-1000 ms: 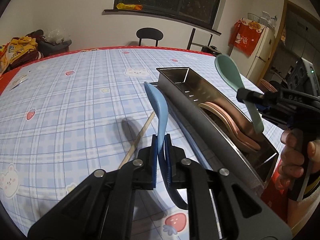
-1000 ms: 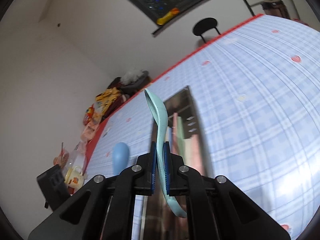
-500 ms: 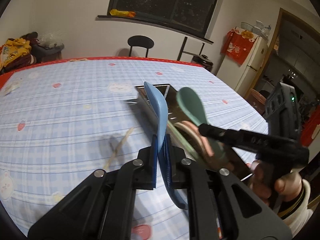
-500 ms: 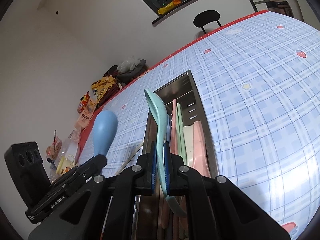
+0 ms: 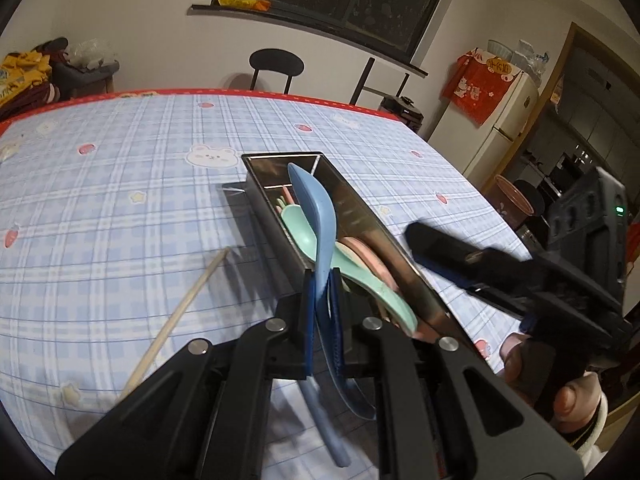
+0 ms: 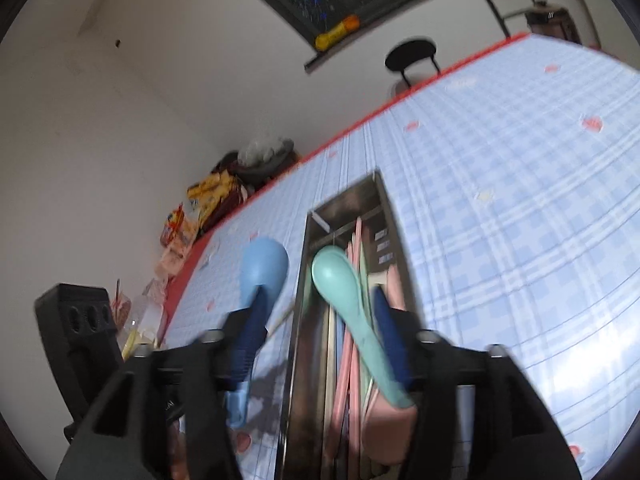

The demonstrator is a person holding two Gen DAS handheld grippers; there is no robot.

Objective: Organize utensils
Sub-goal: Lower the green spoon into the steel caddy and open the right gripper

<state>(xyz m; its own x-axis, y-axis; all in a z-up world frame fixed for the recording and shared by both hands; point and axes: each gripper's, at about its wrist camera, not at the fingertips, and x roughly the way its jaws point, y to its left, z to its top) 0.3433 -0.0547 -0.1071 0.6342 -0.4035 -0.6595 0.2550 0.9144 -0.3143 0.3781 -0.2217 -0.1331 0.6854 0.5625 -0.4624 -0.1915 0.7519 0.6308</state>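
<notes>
Plastic, light and stiff, the blue spoon (image 5: 320, 216) is easy to carry but smooth, so I hold it on the narrow handle just behind the bowl, where the pads cannot slip. My left tongs (image 5: 322, 300) are clenched on this handle, and the bowl hangs over the steel tray (image 5: 416, 280), which stands near the middle of the table (image 5: 120, 200). My right tongs (image 6: 316, 344) have just been opening: a moment ago they pinched the green spoon (image 6: 344, 292) upright, now they are released and this spoon lies in the tray on the pink utensils (image 6: 348, 360), between the spread pads but free of them. One chopstick (image 5: 180, 312) lies on the cloth left of the tray. I judge the blue spoon goes in next.
</notes>
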